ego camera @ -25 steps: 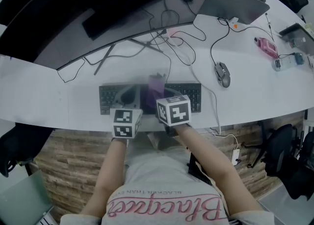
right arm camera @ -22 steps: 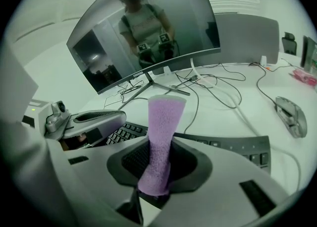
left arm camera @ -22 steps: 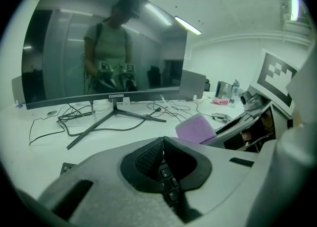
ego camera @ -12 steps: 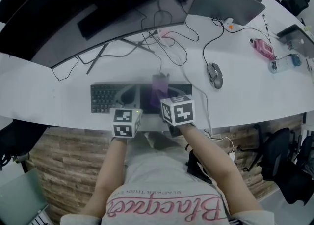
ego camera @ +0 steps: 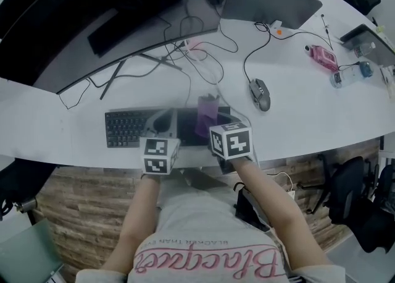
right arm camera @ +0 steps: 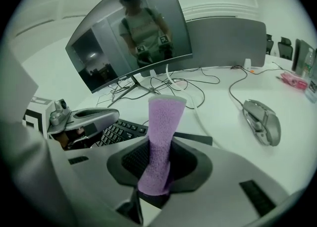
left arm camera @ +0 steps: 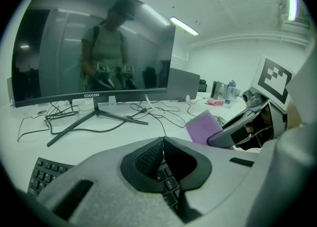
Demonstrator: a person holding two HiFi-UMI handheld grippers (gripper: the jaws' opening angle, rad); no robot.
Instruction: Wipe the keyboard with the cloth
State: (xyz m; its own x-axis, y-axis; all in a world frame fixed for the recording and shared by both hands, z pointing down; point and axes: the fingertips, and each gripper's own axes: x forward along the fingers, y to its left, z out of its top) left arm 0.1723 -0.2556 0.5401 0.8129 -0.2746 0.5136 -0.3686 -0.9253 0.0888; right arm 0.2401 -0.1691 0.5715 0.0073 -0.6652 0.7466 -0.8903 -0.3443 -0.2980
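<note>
A black keyboard (ego camera: 126,128) lies near the desk's front edge, and both grippers hover over it. My right gripper (ego camera: 207,121) is shut on a purple cloth (ego camera: 207,114). The cloth (right arm camera: 161,132) stands upright out of the right gripper (right arm camera: 157,165), above the keyboard (right arm camera: 119,133). My left gripper (ego camera: 164,122) sits just left of it, over the keyboard's middle. The left gripper (left arm camera: 162,144) is shut with nothing between its jaws, and keys (left arm camera: 45,173) show beneath it. In the left gripper view the cloth (left arm camera: 204,127) appears at right.
A large curved monitor (ego camera: 74,16) on a thin-legged stand (ego camera: 133,65) rises behind the keyboard, with loose cables (ego camera: 203,59) trailing across the desk. A mouse (ego camera: 260,94) lies right of the keyboard. A grey panel (ego camera: 271,0) and small items (ego camera: 323,57) are at the far right.
The right gripper with the cloth has slid a little to the right along the keyboard. The head view has shifted, so the desk appears further left.
</note>
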